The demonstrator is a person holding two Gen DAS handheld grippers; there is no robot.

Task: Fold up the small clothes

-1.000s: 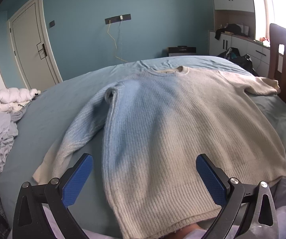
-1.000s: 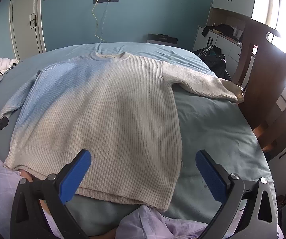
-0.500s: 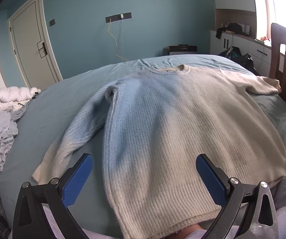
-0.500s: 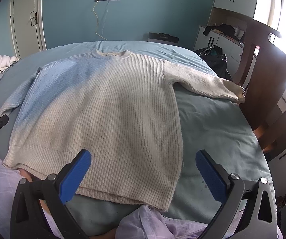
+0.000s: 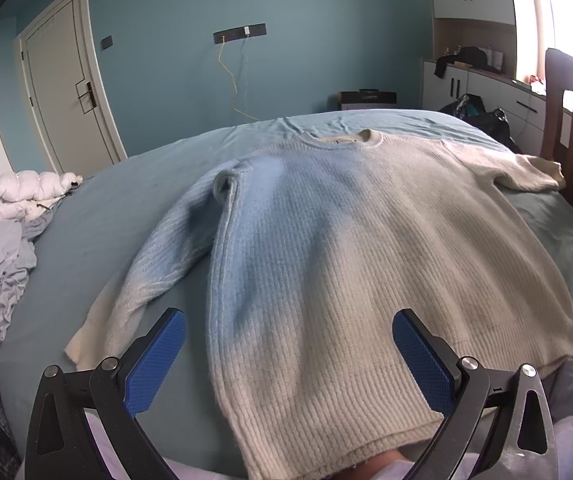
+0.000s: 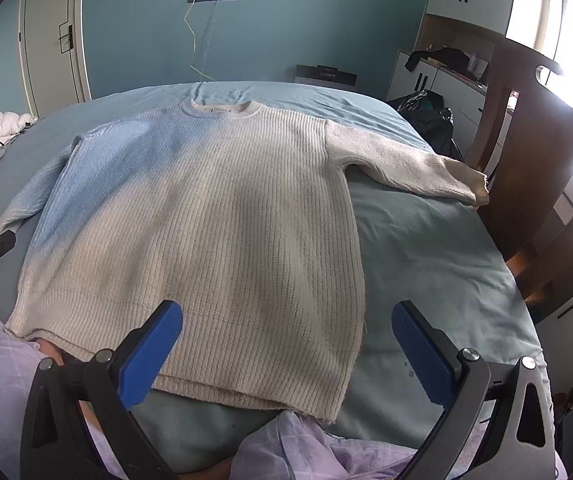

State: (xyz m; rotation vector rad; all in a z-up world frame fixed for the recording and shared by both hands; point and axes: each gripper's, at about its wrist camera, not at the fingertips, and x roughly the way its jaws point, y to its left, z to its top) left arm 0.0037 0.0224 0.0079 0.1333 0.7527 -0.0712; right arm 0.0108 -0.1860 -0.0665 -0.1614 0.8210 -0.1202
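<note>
Lying flat on the bed (image 6: 426,240), cream-and-blue ribbed sweater (image 6: 214,220), both tongs (image 5: 288,364) (image 6: 286,354) agape, empty.

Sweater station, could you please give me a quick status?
Left gripper and right gripper open, empty. Sweater flat on bed, unfolded. Nothing blocking.

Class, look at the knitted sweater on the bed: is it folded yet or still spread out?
Spread out. The sweater lies flat on the bed, both sleeves extended sideways, collar and hem visible, no fold made; both grippers are open and apart from it.
</note>
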